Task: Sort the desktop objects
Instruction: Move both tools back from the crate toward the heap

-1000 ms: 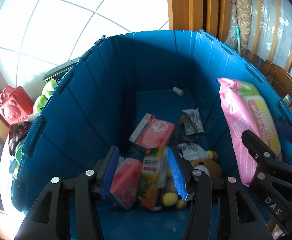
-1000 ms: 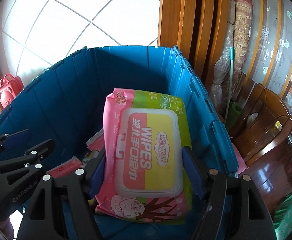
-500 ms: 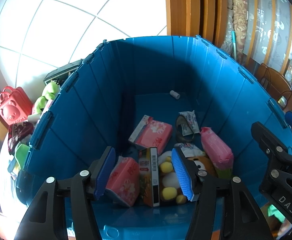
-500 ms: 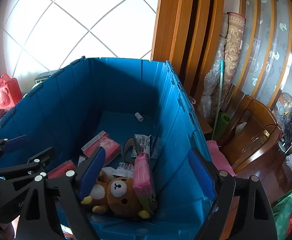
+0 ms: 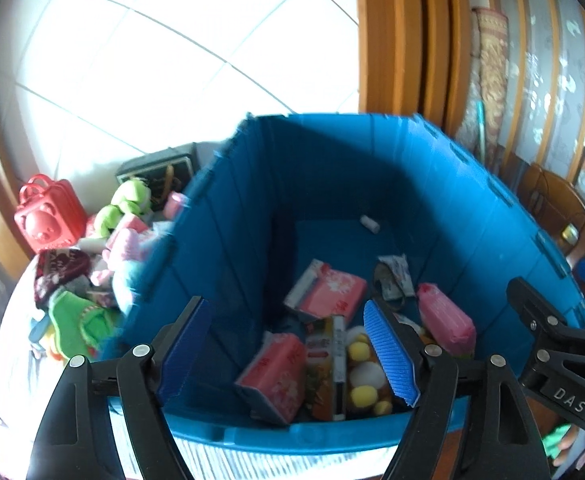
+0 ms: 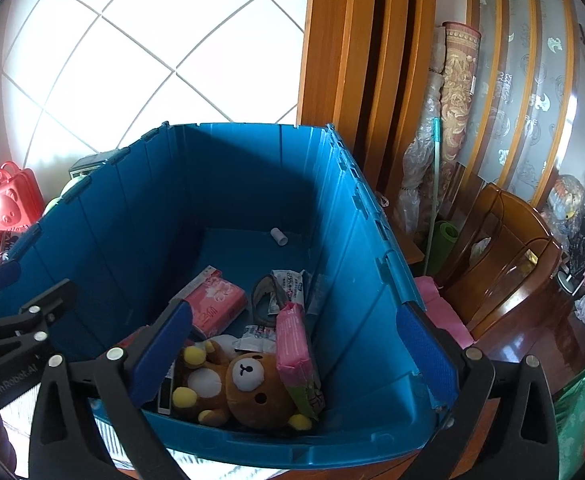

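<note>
A big blue crate (image 5: 220, 240) (image 6: 372, 264) holds the sorted items. The pink wipes pack (image 6: 292, 340) (image 5: 446, 318) stands on edge inside, leaning against a brown teddy bear (image 6: 244, 380). Pink tissue packs (image 5: 326, 294) (image 6: 216, 300), a juice box (image 5: 326, 368) and a small white cylinder (image 6: 279, 236) also lie inside. My left gripper (image 5: 288, 352) is open and empty above the crate's near left corner. My right gripper (image 6: 292, 356) is open and empty above the crate's near rim.
Left of the crate lies a pile of loose things: a red bear-shaped case (image 5: 46, 220), green plush toys (image 5: 124, 200), a green cloth (image 5: 76, 320) and a dark red knit item (image 5: 58, 276). A wooden chair (image 6: 504, 264) and rolled mats (image 6: 456, 92) stand to the right.
My right gripper opened and let the wipes pack drop into the crate, then drew back and up. My left gripper also drew back and shifted left, showing the pile beside the crate.
</note>
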Motion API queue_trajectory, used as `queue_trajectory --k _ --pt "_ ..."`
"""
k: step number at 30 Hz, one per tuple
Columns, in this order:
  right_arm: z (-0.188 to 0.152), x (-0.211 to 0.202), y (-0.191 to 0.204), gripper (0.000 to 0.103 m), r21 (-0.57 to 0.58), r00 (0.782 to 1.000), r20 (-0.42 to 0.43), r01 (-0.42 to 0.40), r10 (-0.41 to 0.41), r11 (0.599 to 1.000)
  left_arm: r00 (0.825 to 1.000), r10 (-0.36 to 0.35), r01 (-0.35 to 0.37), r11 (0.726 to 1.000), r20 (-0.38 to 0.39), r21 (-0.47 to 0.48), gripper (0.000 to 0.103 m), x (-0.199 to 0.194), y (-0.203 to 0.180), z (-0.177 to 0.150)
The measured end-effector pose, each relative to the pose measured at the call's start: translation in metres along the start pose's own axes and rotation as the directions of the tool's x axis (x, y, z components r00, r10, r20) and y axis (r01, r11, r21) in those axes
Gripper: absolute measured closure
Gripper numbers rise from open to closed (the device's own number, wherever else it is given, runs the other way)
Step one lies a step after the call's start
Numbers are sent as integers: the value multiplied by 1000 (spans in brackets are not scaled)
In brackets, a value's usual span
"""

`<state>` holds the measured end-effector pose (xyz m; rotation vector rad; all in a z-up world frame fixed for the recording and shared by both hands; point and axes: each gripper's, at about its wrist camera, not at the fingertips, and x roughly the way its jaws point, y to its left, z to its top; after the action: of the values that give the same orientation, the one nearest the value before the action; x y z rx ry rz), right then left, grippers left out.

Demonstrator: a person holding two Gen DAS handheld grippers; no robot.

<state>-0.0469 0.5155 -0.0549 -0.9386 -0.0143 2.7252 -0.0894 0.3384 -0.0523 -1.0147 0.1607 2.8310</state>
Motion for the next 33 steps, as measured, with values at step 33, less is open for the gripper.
queue_trajectory --k 33 --pt "-17 -47 397 0 -224 913 34 -389 406 893 924 338 -370 908 -180 -194 20 11 409 -128"
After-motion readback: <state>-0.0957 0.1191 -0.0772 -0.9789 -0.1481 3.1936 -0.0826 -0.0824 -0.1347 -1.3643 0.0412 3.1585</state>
